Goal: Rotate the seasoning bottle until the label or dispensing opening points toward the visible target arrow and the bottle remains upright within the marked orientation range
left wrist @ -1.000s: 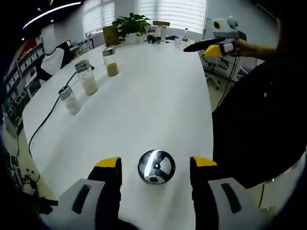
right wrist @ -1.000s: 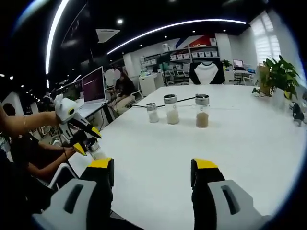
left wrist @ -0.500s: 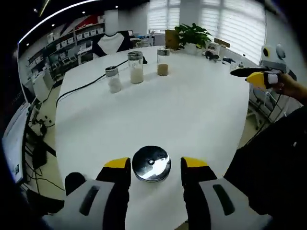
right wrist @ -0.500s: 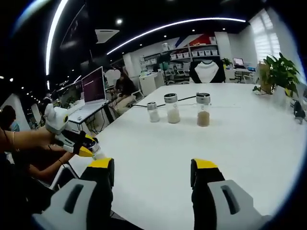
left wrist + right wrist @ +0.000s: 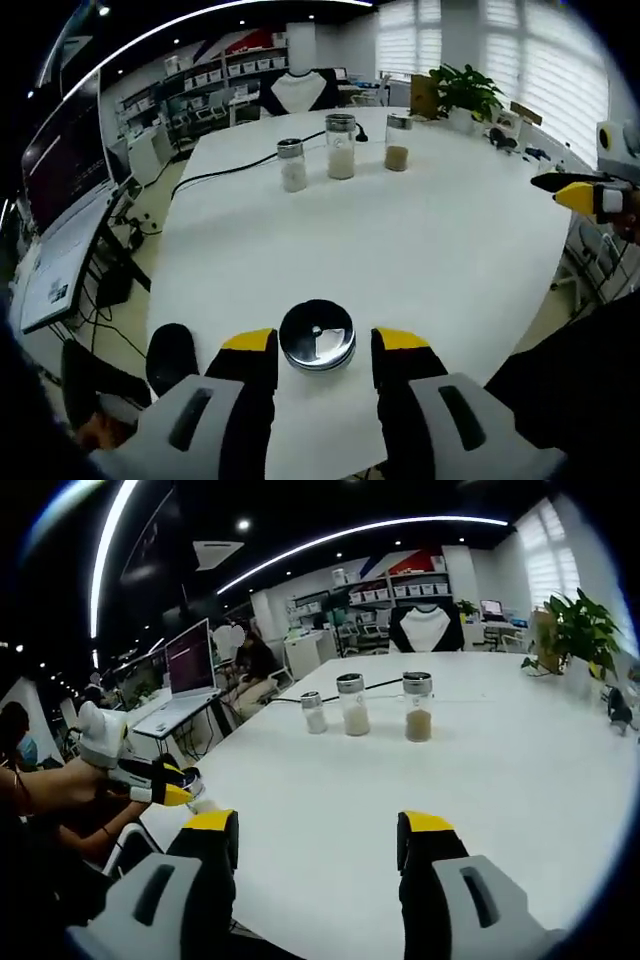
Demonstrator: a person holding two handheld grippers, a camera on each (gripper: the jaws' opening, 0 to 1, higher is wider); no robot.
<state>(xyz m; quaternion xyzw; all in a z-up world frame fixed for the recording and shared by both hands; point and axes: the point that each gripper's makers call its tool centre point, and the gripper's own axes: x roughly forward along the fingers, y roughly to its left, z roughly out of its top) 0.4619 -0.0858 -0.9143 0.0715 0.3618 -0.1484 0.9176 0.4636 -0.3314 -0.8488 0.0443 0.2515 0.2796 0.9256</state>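
Closed in further around the seasoning bottle [image 5: 317, 335] since half a second ago: left gripper [image 5: 316, 350] fingers now just beside the silver cap at lower centre of the left gripper view, whether touching cannot be told. Stands upright on the white counter [image 5: 420, 240], long axis toward the camera, so seen cap-on; label not visible, no writing readable. Farther up, three jars [image 5: 340, 160] in a row, a cable [image 5: 215, 172] beside them. Right gripper [image 5: 315, 840] fingers spread apart, holding nothing, above the counter's near edge in the right gripper view.
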